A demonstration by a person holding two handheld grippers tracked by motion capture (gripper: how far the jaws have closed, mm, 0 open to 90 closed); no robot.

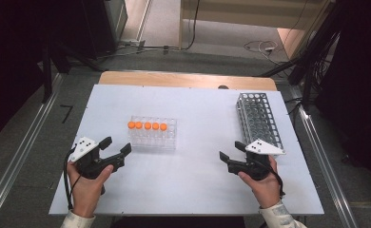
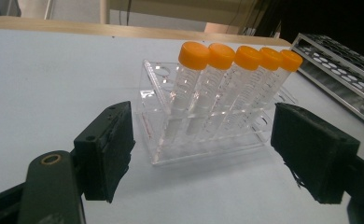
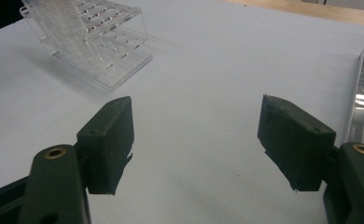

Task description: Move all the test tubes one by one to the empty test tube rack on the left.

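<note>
1. Both hands rest at the table's (image 1: 193,190) near edge: the left gripper (image 1: 115,147) and the right gripper (image 1: 232,151) each have jaws spread wide, holding nothing.
2. Just ahead of the left gripper stands a clear rack (image 1: 152,134) with five orange-capped tubes (image 1: 147,126) in a row.
3. Beyond the right gripper lies a grey mesh rack (image 1: 258,118).

Five orange-capped tubes (image 2: 208,88) stand upright in a clear rack (image 2: 203,144).

A white table (image 1: 193,185) is carrying a clear rack (image 1: 153,137) at centre and a metal rack (image 1: 259,118) at right.
</note>
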